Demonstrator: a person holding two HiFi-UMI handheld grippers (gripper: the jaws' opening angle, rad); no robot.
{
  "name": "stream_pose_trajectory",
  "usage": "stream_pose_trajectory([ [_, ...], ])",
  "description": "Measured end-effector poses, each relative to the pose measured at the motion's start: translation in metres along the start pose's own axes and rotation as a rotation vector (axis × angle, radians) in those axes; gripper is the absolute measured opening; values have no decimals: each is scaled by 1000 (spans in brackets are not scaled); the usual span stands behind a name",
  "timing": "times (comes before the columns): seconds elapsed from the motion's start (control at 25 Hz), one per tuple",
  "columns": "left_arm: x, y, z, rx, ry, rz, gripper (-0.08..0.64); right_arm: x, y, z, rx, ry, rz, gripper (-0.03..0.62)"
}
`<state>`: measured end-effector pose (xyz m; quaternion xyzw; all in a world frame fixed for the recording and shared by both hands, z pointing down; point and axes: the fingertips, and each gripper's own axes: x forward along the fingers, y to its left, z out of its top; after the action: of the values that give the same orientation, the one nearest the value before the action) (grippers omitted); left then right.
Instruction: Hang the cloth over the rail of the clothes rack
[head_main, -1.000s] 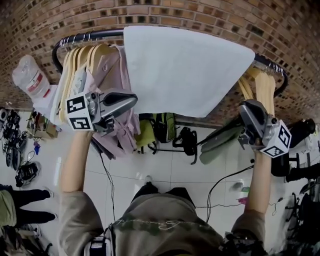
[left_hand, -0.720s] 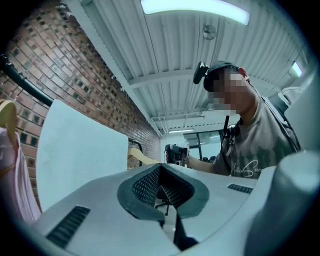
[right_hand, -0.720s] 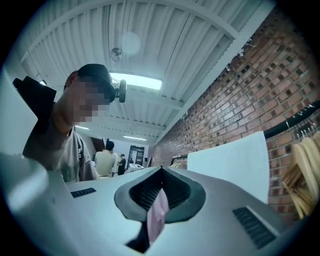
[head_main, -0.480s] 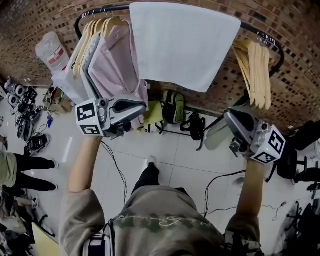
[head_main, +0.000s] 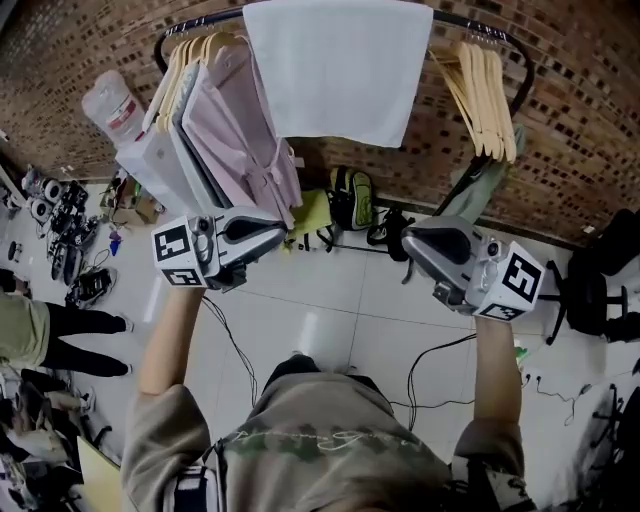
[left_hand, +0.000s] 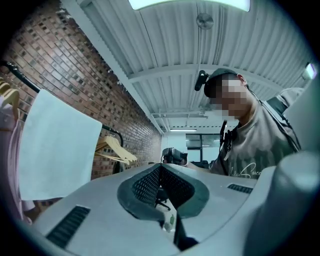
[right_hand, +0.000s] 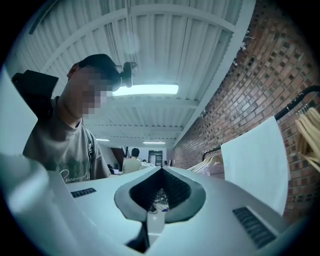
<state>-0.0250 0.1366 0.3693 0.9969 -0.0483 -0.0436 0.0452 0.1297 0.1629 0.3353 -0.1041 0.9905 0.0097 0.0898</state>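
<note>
Left end of the rail (head_main: 447, 17): pink garments (head_main: 240, 135) hang here.

Left gripper (head_main: 283, 232): jaws together with nothing between them. It is held below the garments, well apart from the cloth.

Cloth (head_main: 335, 65): white, draped over the middle of the rail and hanging flat.

Right gripper (head_main: 408, 240): jaws together and empty. It is below the cloth's right edge and apart from it.

Right end of the rail: bare wooden hangers (head_main: 485, 90).
</note>
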Motion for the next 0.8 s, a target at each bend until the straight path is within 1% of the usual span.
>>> stream_pose_trajectory([
  [0.12, 5, -14, 6, -27, -1, -58, 6, 20, 23, -12, 2, 14, 32, 8],
  [0.28, 7, -28, -5, -14, 30, -97, 6, 52, 47, -42, 25, 61, 85, 8],
  [0.4, -1, -34, -13, -20, 43, -112, 6, 71, 59, -50, 20, 64, 107, 8],
  [0.52, -13, -39, -18, -37, 37, -121, 5, 85, 66, -54, 26, 60, 110, 8],
  [0.8, -38, -40, -24, -38, 26, -104, 5, 105, 70, -66, 41, 77, 116, 8],
])
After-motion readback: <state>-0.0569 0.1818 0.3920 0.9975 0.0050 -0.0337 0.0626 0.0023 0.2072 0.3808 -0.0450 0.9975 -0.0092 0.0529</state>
